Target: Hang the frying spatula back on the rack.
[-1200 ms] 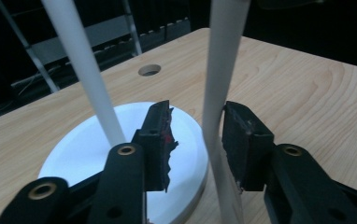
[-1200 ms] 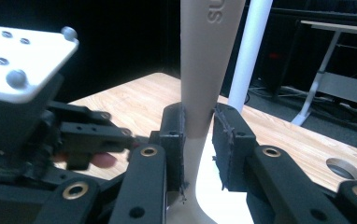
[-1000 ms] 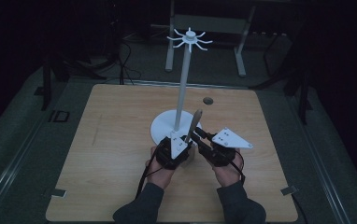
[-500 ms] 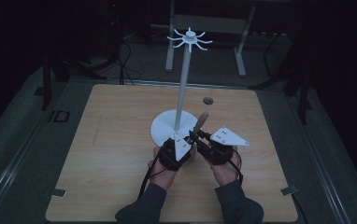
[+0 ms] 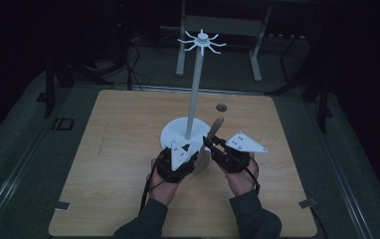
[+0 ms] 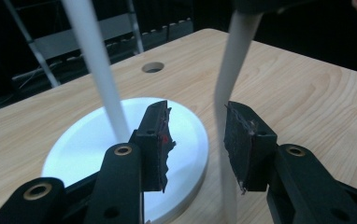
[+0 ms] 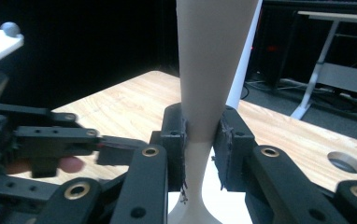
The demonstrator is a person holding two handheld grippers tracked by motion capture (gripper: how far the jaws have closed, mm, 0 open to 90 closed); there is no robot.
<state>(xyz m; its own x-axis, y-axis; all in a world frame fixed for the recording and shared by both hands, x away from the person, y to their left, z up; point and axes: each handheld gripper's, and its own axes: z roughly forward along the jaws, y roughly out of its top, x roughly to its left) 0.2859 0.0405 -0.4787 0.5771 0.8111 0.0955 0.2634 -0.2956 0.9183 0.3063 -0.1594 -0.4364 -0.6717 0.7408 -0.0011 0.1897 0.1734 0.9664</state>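
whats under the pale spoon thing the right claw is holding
The wooden table lies under the pale utensil, beside the stand's white base. Its lower end is hidden behind both claws.

This looks like a lab or test room set up for recording, kept dark apart from the lit work area. In the middle of the high view stands a bare plywood table [image 5: 128, 164] with a round hole [image 5: 221, 107] near its far edge and small metal brackets [image 5: 61, 205] at its lower corners. Around it lies grey floor matting [image 5: 24, 149]. At the top of the frame stands a metal bench frame [image 5: 218, 30], with loose cables [image 5: 133, 55] trailing on the floor at upper left. No household furnishings appear.
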